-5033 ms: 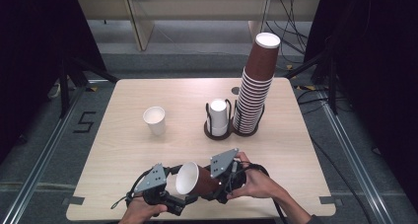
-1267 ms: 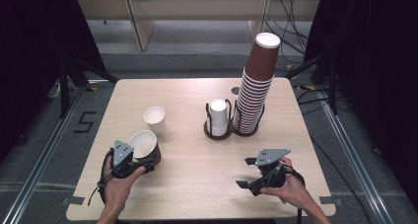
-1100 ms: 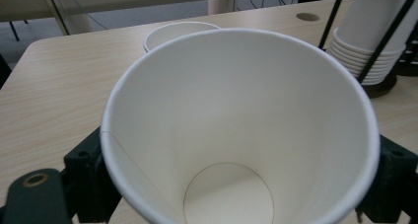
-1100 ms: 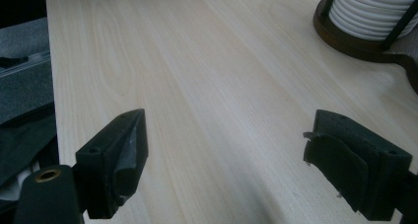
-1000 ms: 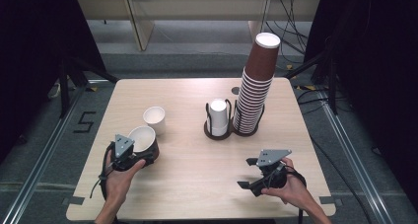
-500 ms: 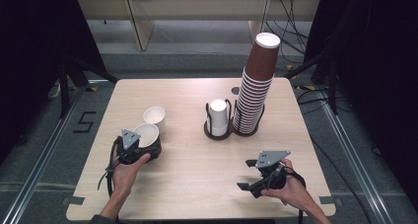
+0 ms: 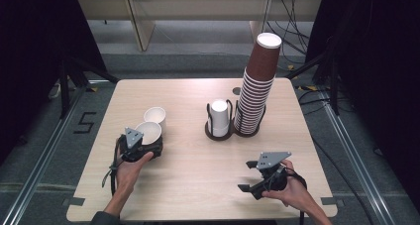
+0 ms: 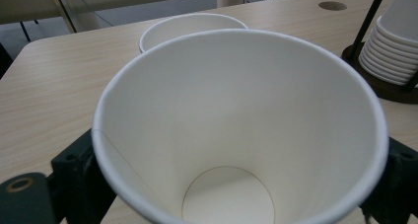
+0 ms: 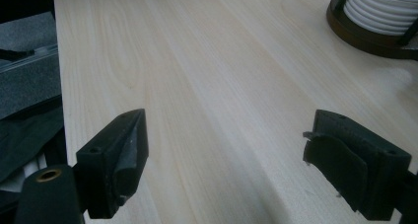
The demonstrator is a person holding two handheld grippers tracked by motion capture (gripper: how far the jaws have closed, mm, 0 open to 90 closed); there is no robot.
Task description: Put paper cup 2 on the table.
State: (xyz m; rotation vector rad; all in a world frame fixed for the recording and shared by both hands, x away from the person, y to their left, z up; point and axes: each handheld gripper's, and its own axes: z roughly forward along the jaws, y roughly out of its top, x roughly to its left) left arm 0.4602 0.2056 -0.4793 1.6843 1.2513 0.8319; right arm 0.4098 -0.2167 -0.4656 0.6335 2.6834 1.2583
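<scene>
A white paper cup (image 7: 148, 131) stands upright on the left of the table, touching or nearly touching a second white cup (image 7: 155, 115) just behind it. My left gripper (image 7: 150, 144) has this nearer cup (image 8: 236, 135) between its jaws; one black finger (image 8: 74, 174) shows on each side of its wall. The jaws have just been opening, and the rim looks round and unsqueezed. My right gripper (image 7: 246, 176) rests open near the front right edge, held by a hand. Its fingers (image 9: 121, 150) are wide apart over bare wood.
A tall stack of brown cups (image 7: 257, 88) rises at the back right of the wooden table (image 7: 188, 160). Beside it a dark wire holder (image 7: 219, 131) carries a short stack of white cups (image 7: 219, 113). Dark floor and cables surround the table.
My left hand carried the cup away from me and set it down beside the other white cup. The right gripper stayed where it was.
</scene>
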